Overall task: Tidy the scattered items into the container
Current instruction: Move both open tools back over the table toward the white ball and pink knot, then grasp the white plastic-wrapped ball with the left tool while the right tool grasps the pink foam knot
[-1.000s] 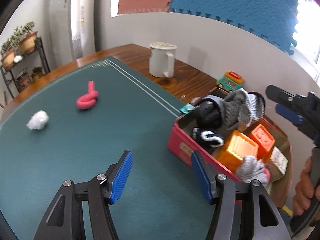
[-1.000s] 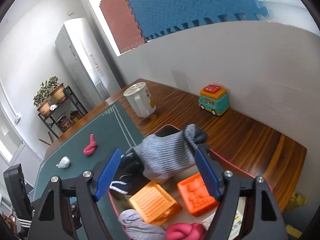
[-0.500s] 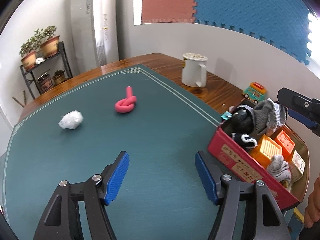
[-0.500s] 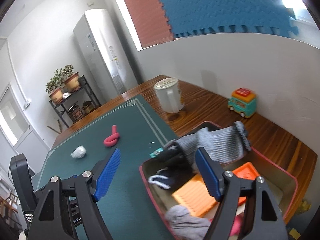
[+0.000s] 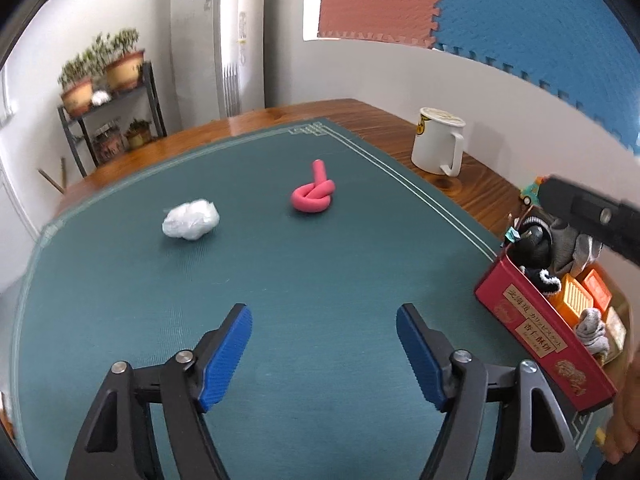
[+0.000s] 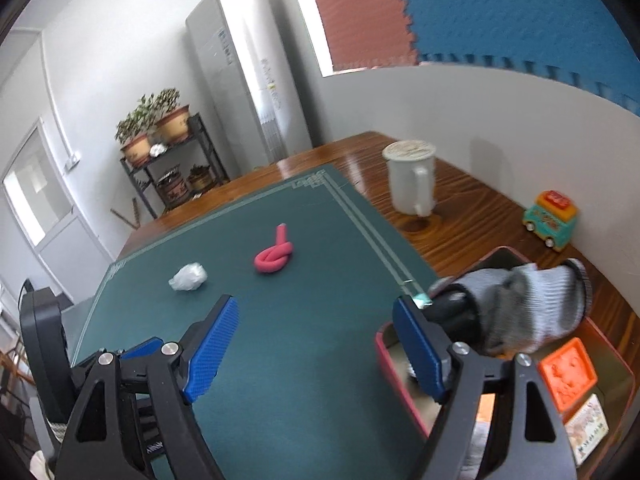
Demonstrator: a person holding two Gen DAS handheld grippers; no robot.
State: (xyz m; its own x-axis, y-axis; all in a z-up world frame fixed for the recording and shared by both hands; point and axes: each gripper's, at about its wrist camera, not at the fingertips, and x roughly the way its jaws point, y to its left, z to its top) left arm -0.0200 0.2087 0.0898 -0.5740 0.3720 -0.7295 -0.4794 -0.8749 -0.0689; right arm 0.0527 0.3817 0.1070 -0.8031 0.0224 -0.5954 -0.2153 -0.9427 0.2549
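A pink knotted tube (image 5: 313, 195) (image 6: 274, 257) and a white crumpled wad (image 5: 191, 220) (image 6: 188, 277) lie on the green mat (image 5: 280, 280). The red tin (image 5: 536, 332) (image 6: 396, 364) at the mat's right edge holds a grey sock (image 6: 532, 308), black socks, orange blocks (image 6: 568, 374) and a card. My left gripper (image 5: 324, 350) is open and empty above the mat, short of both loose items. My right gripper (image 6: 316, 346) is open and empty, over the tin's left rim.
A white mug (image 5: 438, 146) (image 6: 412, 178) and a teal toy bus (image 6: 551, 220) stand on the wooden table beyond the mat. A plant shelf (image 5: 108, 92) and a tall white cabinet stand behind the table.
Both grippers have pulled back and turned left, away from the tin toward the mat. The grey sock, earlier between the right fingers, now lies in the tin.
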